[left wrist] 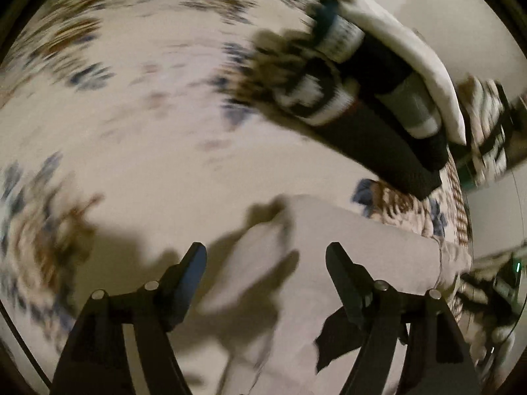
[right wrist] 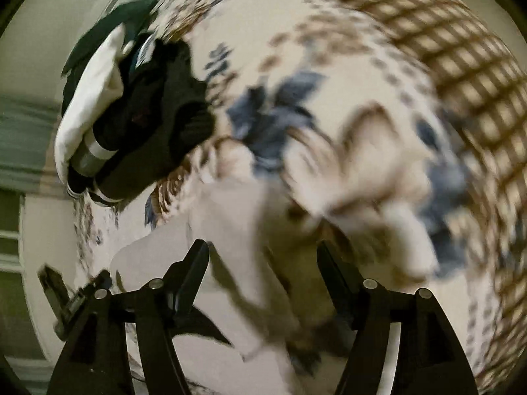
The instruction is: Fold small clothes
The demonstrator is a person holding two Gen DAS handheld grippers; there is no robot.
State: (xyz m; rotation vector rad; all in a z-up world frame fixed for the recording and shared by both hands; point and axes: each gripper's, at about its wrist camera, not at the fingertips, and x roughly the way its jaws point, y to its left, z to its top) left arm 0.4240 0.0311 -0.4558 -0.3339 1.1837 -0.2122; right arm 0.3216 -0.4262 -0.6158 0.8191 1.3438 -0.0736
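Observation:
A pale, plain small garment (left wrist: 346,230) lies on the floral bedspread (left wrist: 148,115), partly in shadow. My left gripper (left wrist: 265,250) hangs above its near edge, open, with nothing pinched between the fingers. In the right wrist view the same pale garment (right wrist: 230,217) lies rumpled below my right gripper (right wrist: 262,247), which is also open and holds nothing. Both views are blurred by motion.
A pile of dark, white and striped clothes (left wrist: 378,98) lies at the bed's edge, upper right in the left view and upper left in the right view (right wrist: 148,115). The bedspread (right wrist: 362,65) has a brown checked border. A blurred black device (right wrist: 72,296) shows at lower left.

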